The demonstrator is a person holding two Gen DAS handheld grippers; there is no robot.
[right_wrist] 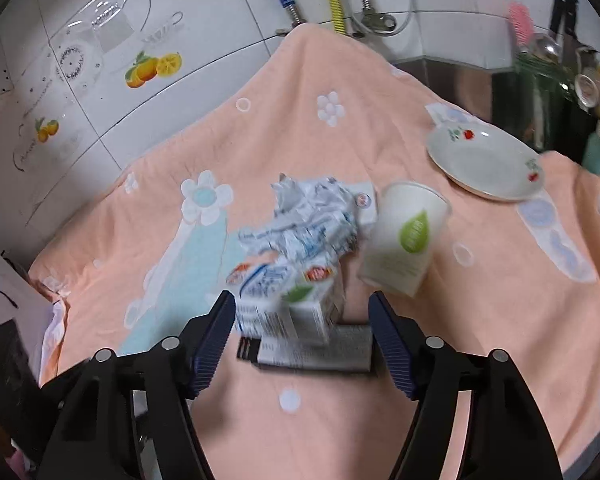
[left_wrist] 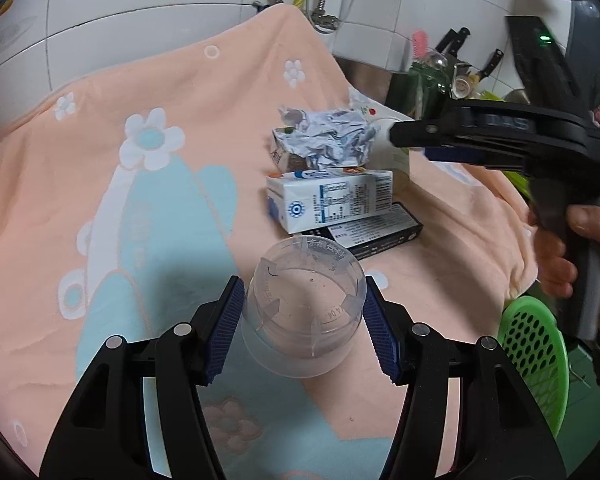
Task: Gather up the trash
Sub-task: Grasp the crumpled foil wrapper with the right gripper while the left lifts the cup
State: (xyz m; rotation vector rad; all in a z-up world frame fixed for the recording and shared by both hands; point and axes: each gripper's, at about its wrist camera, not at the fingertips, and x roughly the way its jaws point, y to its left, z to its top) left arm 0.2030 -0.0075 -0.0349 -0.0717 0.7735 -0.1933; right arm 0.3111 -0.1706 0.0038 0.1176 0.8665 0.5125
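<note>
Trash mostly uncollected, judging by the heap on the towel-covered surface [right_wrist: 260, 128]: crumpled paper [right_wrist: 304, 220] atop a milk carton [right_wrist: 288, 300], black box [right_wrist: 320, 350] beneath, paper cup [right_wrist: 406, 236] just beside. Left claw [left_wrist: 304, 322] clamped on a clear plastic cup [left_wrist: 304, 312], lifted off the towel. Right claw [right_wrist: 302, 340] spread wide, empty, hovering near the carton. White plate [right_wrist: 484, 164] apart, green basket [left_wrist: 534, 360] off the surface edge, perhaps the bin.
</note>
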